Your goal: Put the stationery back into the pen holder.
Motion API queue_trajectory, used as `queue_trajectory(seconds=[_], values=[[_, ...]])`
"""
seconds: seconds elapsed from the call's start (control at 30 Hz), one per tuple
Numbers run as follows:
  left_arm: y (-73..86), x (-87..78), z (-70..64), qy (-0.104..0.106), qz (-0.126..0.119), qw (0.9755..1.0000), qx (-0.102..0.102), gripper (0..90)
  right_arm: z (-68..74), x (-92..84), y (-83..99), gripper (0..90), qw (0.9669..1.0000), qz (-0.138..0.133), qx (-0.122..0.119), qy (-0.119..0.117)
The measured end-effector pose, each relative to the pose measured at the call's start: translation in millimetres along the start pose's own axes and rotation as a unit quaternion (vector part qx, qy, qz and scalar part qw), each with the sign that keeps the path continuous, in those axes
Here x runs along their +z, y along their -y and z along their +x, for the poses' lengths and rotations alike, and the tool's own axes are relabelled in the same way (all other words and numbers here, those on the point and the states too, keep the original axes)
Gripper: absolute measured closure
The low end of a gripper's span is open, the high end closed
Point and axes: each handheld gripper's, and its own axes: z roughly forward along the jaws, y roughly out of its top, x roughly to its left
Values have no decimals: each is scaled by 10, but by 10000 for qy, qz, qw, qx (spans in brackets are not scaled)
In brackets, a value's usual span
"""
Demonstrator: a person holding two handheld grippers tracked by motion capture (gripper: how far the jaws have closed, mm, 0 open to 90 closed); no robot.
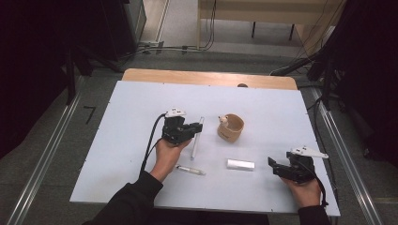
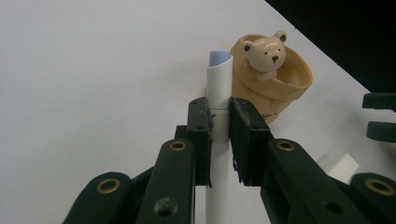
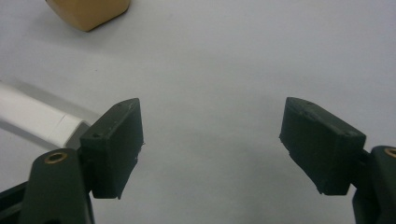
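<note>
The left hand-held gripper [image 1: 191, 130] is clamped tight on a long white tube [image 1: 196, 137], and in the left gripper view the two black pads squeeze it from both sides, with the tube [image 2: 218, 84] running on past them toward its slanted open end. On the high view that tube lies on the white bench [image 1: 131, 122], pointing away from the person, just left of the tan bear cup [image 1: 230, 128]. The cup [image 2: 273, 79] sits just beyond the tube's tip, a small bear figure peeking over its rim. There is dark print low on the cup's side, too small and half hidden to read.

Over on the right, the right hand-held gripper [image 1: 278, 168] rests near the bench's front edge, jaws spread wide with nothing between them, as the right gripper view [image 3: 210, 144] shows bare bench in the gap. A short white cylinder [image 1: 241, 164] lies just to its left, apart from the jaws. A slim pen [image 1: 190, 169] lies by the person's left wrist, any marking on it too small to make out.
</note>
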Motion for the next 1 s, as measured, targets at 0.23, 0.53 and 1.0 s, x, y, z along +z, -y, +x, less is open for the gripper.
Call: queue_trajectory(seconds=[0.23, 0.53, 1.0], values=[[-2, -3, -1, 20, -11, 10000, -13, 789, -1, 1, 1, 199, 10000, 3, -3, 1], [-5, -9, 1, 38, -28, 10000, -22, 789, -2, 2, 0, 199, 10000, 2, -4, -2], [-8, -10, -1, 146, -52, 9998, -119, 788, 26, -8, -12, 199, 10000, -26, 13, -83]])
